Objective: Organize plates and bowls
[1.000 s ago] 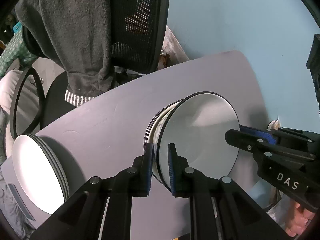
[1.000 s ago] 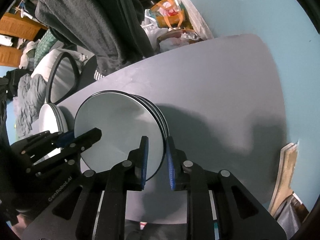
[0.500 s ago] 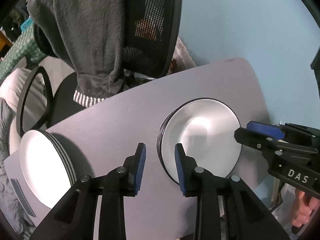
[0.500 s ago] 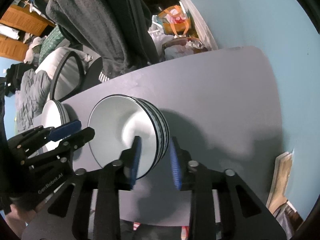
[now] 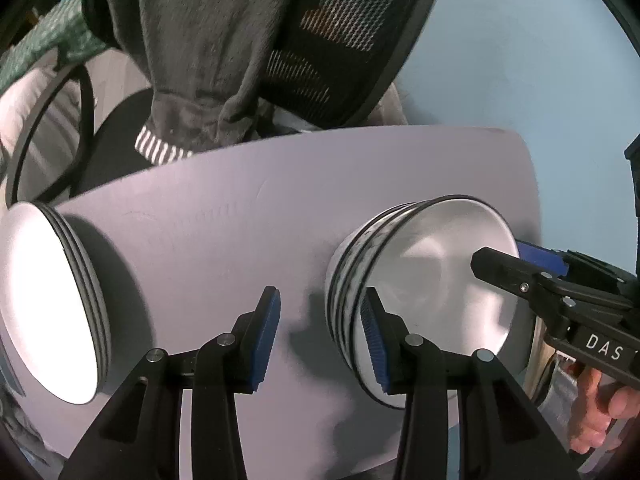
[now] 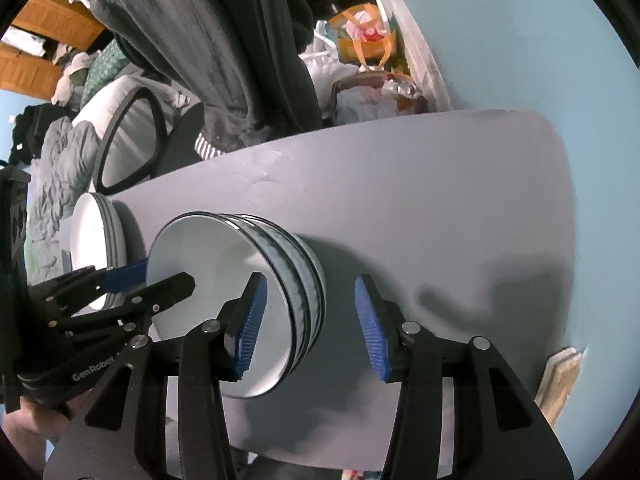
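Observation:
A stack of white bowls [image 5: 440, 280] with dark rims and blue-grey mottled walls stands on the pale grey table [image 5: 240, 220]. My left gripper [image 5: 320, 336] straddles its near-left rim with jaws opening: one pad is inside the top bowl, the other stands off the wall, neither pressing. My right gripper [image 6: 310, 324] straddles the opposite rim of the bowls [image 6: 240, 300] the same way, jaws opening. A stack of white plates [image 5: 48, 312] sits at the table's left end. Each view also shows the other gripper, the right [image 5: 508, 256] and the left [image 6: 164, 276].
A black mesh office chair [image 5: 340, 40] draped with a grey garment [image 5: 200, 40] stands behind the table. Bags and clutter [image 6: 368, 40] lie by the blue wall. A person's hand [image 5: 600, 412] grips the right tool. Bare tabletop [image 6: 440, 200] stretches right of the bowls.
Both grippers were shut on the top bowl's rim; their jaws have spread and let it go onto the stack. Both hands have sunk a little toward the table.

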The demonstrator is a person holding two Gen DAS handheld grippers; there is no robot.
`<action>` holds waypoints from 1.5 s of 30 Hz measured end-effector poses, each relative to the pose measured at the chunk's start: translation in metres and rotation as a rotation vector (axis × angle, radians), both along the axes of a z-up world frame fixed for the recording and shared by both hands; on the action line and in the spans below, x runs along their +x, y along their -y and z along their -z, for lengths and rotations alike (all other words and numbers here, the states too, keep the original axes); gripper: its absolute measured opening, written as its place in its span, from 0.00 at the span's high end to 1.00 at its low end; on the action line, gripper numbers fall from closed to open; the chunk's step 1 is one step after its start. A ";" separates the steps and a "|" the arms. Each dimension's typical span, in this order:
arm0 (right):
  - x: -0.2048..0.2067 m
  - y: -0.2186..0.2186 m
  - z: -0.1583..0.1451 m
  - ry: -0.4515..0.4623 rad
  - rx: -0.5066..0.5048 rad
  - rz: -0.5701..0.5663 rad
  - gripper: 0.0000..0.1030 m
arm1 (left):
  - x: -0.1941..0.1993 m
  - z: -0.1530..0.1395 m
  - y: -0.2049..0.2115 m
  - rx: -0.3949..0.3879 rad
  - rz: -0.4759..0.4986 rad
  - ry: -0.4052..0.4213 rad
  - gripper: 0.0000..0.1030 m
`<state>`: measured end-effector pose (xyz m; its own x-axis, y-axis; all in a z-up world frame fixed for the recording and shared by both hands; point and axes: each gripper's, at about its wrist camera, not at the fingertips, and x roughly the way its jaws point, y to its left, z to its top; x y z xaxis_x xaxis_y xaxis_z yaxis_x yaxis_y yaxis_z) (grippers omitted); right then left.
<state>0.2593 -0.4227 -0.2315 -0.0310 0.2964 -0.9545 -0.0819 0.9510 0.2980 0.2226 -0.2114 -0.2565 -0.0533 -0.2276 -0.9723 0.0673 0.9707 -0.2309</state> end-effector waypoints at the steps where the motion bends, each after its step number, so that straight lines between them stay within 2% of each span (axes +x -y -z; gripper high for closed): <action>1: 0.001 0.000 0.004 -0.008 0.010 -0.004 0.55 | 0.000 0.002 0.000 -0.005 -0.008 -0.009 0.59; 18: 0.013 -0.006 0.030 -0.053 0.076 -0.049 0.56 | 0.000 0.014 0.003 -0.047 -0.045 -0.047 0.59; 21: 0.012 -0.007 0.031 -0.056 0.107 -0.061 0.68 | -0.001 0.014 0.003 -0.058 -0.037 -0.046 0.59; 26: 0.010 -0.011 0.027 -0.036 0.096 -0.094 0.69 | -0.004 0.012 0.003 -0.090 -0.030 -0.039 0.72; 29: 0.010 -0.014 0.027 -0.034 0.078 -0.104 0.69 | -0.006 0.011 0.005 -0.102 -0.021 -0.039 0.77; 35: 0.009 -0.023 0.023 -0.020 0.044 -0.135 0.69 | -0.013 0.007 0.006 -0.066 0.007 -0.014 0.76; 45: -0.013 -0.048 0.030 -0.057 0.068 -0.174 0.70 | -0.029 0.005 -0.024 -0.056 -0.031 -0.030 0.76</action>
<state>0.2465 -0.3746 -0.2620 -0.1411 0.3456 -0.9277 -0.2242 0.9016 0.3700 0.1935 -0.1869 -0.2616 -0.0738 -0.2833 -0.9562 0.0295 0.9578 -0.2860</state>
